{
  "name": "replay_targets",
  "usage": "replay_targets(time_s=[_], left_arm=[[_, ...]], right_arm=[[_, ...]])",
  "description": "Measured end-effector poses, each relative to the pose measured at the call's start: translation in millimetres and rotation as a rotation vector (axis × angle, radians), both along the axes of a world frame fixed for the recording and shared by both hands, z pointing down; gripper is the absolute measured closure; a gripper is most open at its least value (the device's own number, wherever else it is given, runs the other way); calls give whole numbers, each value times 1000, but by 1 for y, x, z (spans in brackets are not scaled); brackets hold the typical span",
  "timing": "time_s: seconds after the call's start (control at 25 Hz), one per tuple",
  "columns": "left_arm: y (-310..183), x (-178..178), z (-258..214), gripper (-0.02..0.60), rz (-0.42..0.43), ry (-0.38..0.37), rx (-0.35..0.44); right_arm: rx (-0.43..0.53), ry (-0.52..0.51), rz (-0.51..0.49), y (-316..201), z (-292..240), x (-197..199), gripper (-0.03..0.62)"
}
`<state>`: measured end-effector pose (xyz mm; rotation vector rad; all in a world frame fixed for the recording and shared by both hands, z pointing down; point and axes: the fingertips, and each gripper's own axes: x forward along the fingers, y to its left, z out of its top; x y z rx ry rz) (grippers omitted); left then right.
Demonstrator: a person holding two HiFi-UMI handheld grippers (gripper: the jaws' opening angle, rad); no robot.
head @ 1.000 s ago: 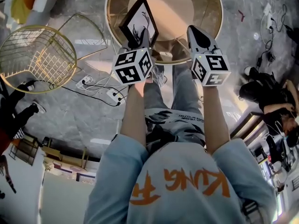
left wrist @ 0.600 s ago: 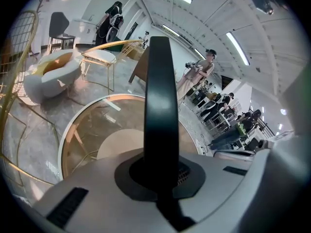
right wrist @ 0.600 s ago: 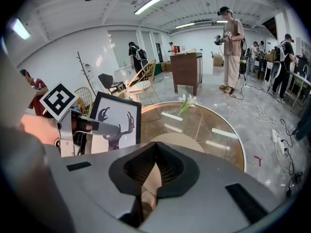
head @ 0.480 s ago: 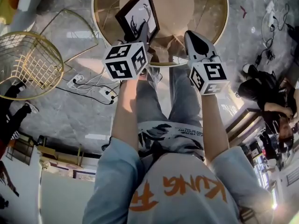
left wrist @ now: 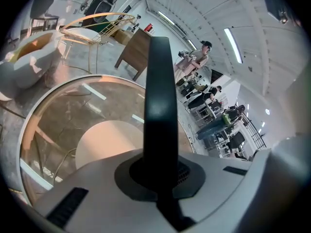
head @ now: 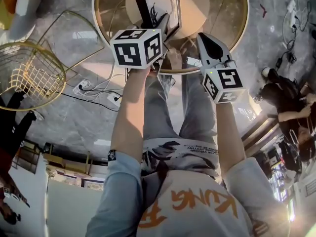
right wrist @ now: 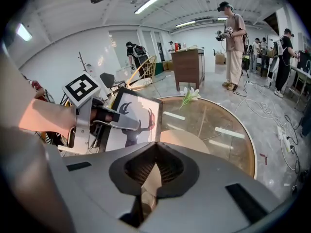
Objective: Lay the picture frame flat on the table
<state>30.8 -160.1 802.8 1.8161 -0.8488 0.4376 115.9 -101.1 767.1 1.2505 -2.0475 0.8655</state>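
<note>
Picture frame hangs tilted over the near part of the round glass table, its near edge clamped in my left fingers so I can tip it flat, while my right fingers, together and empty, hover alongside to steady it.

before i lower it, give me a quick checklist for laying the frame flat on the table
1. Left gripper clamped on picture frame: ok
2. Frame above the glass table: ok
3. Frame lying flat: not ok, it is tilted up
4. Frame's lower edge touching the table: cannot tell
5. Right gripper empty and apart from the frame: ok
6. White flower at the far rim, clear of the frame: ok
</note>
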Motion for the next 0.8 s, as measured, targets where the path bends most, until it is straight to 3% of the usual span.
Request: replay_targets(time_s=[0.28, 0.36, 0.56, 0.8], left_arm=[[-21, 34, -5, 554, 29, 33, -31], [-24, 32, 1, 549, 59, 2, -31], [-18, 23, 27, 518, 233, -131, -15], [-19, 16, 44, 482, 276, -192, -26]], right_arm=[[8, -26, 29, -11, -4, 30, 597], [11, -35, 38, -13, 0, 30, 595], [7, -53, 53, -10, 23, 15, 595], [5, -66, 67, -9, 34, 13, 597]])
